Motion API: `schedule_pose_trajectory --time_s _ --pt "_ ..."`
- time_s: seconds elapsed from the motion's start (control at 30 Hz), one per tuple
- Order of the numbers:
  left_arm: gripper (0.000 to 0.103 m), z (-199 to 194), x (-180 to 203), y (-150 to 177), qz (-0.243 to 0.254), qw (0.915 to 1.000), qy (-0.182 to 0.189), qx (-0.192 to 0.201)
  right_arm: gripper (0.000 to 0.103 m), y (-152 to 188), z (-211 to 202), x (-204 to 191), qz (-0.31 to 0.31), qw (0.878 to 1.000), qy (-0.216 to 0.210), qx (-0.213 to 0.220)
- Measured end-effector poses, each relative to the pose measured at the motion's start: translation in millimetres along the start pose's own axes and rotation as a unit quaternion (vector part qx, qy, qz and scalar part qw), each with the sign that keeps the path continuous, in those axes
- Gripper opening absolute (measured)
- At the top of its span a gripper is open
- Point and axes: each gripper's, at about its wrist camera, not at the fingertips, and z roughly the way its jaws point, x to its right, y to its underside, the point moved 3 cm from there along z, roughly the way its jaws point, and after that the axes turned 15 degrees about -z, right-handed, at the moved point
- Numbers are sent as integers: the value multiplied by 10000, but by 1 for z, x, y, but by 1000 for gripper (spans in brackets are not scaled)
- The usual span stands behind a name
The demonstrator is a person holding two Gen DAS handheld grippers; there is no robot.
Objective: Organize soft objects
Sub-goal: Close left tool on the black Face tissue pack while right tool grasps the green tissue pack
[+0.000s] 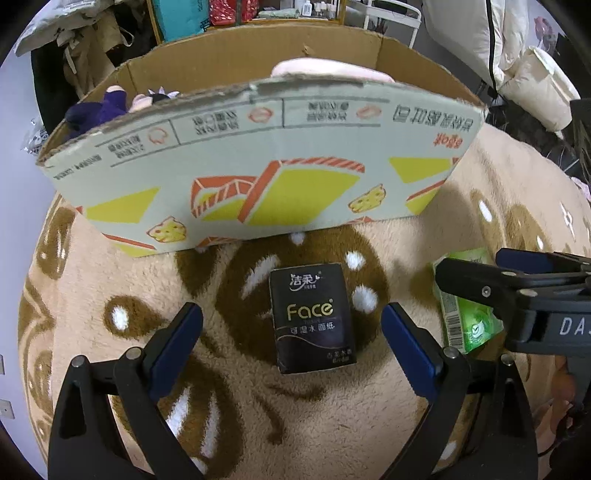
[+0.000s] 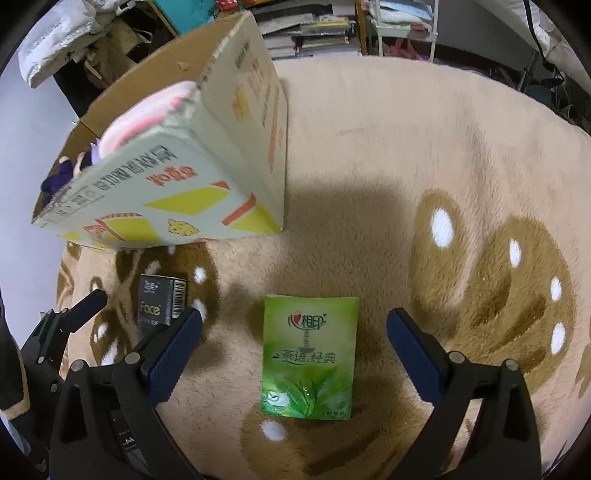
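Note:
A black "Face" tissue pack (image 1: 312, 317) lies flat on the beige carpet between the fingers of my open left gripper (image 1: 291, 332); it also shows in the right wrist view (image 2: 160, 302). A green tissue pack (image 2: 309, 354) lies flat between the fingers of my open right gripper (image 2: 293, 336); it also shows in the left wrist view (image 1: 466, 314), partly hidden by the right gripper (image 1: 469, 273). Neither gripper touches its pack. The cardboard box (image 1: 258, 177) stands beyond them, holding a pink soft item (image 1: 328, 70) and purple plush toys (image 1: 110, 103).
The beige carpet with brown patterns (image 2: 424, 166) covers the floor. Shelves with books (image 2: 314, 29) and bags stand behind the box. White bedding (image 1: 517, 55) hangs at the far right.

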Motion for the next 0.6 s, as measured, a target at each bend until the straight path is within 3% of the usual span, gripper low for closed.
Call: schedule_pose_trajectory --time_s 0.6 --pt "96 32 9 5 181 9990 -273 -295 103 3 24 -17 -116 9995 54 -273"
